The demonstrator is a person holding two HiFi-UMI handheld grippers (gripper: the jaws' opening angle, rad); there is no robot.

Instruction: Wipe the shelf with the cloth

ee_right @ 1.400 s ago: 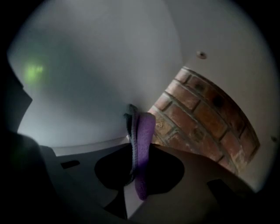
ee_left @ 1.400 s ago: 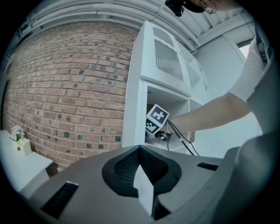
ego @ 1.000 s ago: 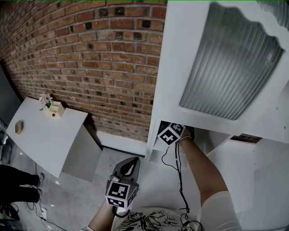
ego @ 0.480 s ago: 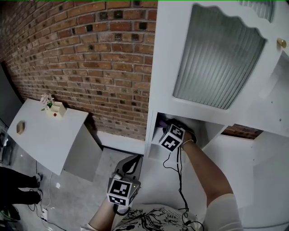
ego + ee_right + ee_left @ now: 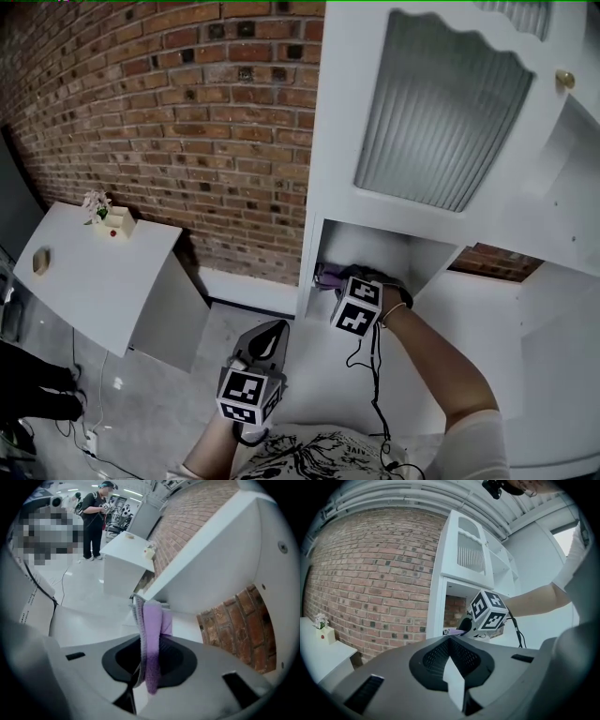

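We had the purple cloth (image 5: pixel 152 639) clamped in the right gripper (image 5: pixel 336 281) at the shelf (image 5: pixel 190 630): soft, light, apt to bunch (grip its folded middle). Left gripper (image 5: pixel 451 667) sat closed, empty.

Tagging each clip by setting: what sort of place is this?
Probably a home-style mock-up inside a lab or workshop hall: a red brick wall and a white shelf cabinet with a ribbed glass door, yet the right gripper view shows a person in dark clothes standing beyond on an open pale floor.

Knitted purple cloth (image 5: pixel 151 639), smooth white shelf (image 5: pixel 323 187)
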